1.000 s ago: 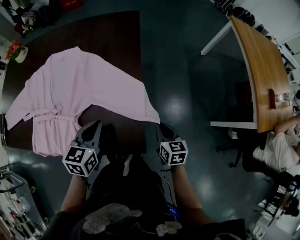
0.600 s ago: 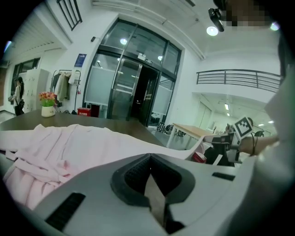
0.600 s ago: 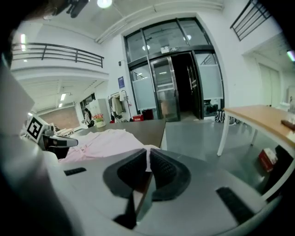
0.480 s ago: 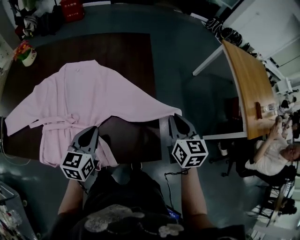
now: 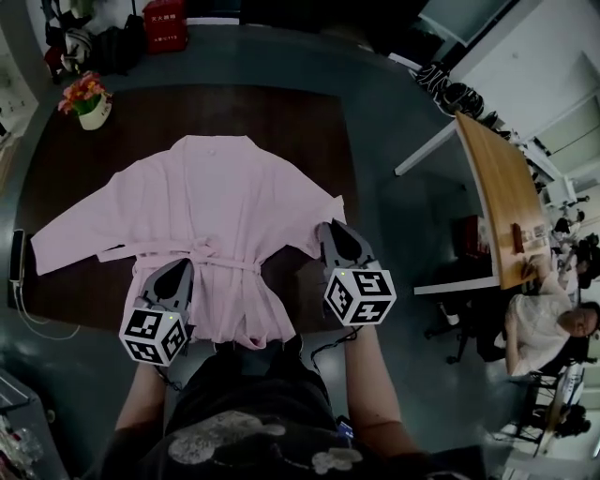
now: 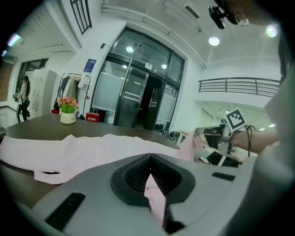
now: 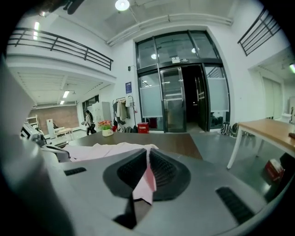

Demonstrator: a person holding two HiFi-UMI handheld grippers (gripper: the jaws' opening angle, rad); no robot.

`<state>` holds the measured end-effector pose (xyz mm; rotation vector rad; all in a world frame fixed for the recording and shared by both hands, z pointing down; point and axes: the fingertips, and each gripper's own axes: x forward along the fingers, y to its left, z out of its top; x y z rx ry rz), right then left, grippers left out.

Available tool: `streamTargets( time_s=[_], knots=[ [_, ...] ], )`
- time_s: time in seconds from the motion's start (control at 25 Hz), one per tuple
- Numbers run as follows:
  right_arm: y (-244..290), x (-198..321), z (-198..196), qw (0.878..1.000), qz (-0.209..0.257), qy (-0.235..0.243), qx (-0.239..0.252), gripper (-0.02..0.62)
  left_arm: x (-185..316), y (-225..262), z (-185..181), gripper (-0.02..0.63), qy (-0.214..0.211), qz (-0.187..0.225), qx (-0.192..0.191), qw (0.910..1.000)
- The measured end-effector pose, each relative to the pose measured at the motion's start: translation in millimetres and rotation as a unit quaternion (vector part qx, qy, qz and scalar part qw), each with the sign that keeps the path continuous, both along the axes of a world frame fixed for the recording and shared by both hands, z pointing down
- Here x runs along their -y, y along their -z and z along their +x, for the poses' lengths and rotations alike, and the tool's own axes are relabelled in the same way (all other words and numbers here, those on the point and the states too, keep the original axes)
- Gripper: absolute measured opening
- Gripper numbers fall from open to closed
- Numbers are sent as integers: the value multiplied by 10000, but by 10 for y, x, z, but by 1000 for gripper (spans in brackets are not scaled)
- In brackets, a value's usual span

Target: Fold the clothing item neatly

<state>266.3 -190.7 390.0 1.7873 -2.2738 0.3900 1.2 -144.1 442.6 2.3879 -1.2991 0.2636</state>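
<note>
A pink robe [image 5: 216,202] lies spread, collar away from me, on a dark brown table [image 5: 281,112], its belt tied at the waist. My left gripper [image 5: 174,272] is at the robe's lower left side, shut on a fold of pink cloth [image 6: 155,199] that sticks up between its jaws. At the end of the robe's right sleeve, my right gripper [image 5: 330,231] is shut on a tab of the pink cloth [image 7: 146,181]. In the left gripper view the robe [image 6: 78,150] stretches across the table, and the right gripper's marker cube [image 6: 234,119] shows beyond it.
A pot of flowers [image 5: 89,98] stands at the table's far left. A dark flat object [image 5: 17,255] with a cable lies at the left edge. A red box [image 5: 167,13] sits on the floor beyond. A wooden table [image 5: 506,197] and a seated person [image 5: 539,328] are to the right.
Both grippers have moved across with the pink cloth in them. The long right sleeve is now drawn in short beside the body, and the robe lies square in front of me.
</note>
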Motion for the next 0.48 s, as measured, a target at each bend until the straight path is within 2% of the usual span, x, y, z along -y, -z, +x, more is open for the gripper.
streamTargets(
  time_s=[0.12, 0.28, 0.48],
  knots=[
    [-293, 2, -214, 9994, -304, -70, 149, 15, -40, -64, -216, 11, 20, -103, 70, 9999],
    [-602, -61, -284, 9974, -651, -149, 272, 15, -89, -128, -308, 11, 42, -232, 183, 9996],
    [-712, -49, -182, 9960, -683, -79, 566, 15, -102, -148, -229, 11, 224, -295, 325, 9988]
  ],
)
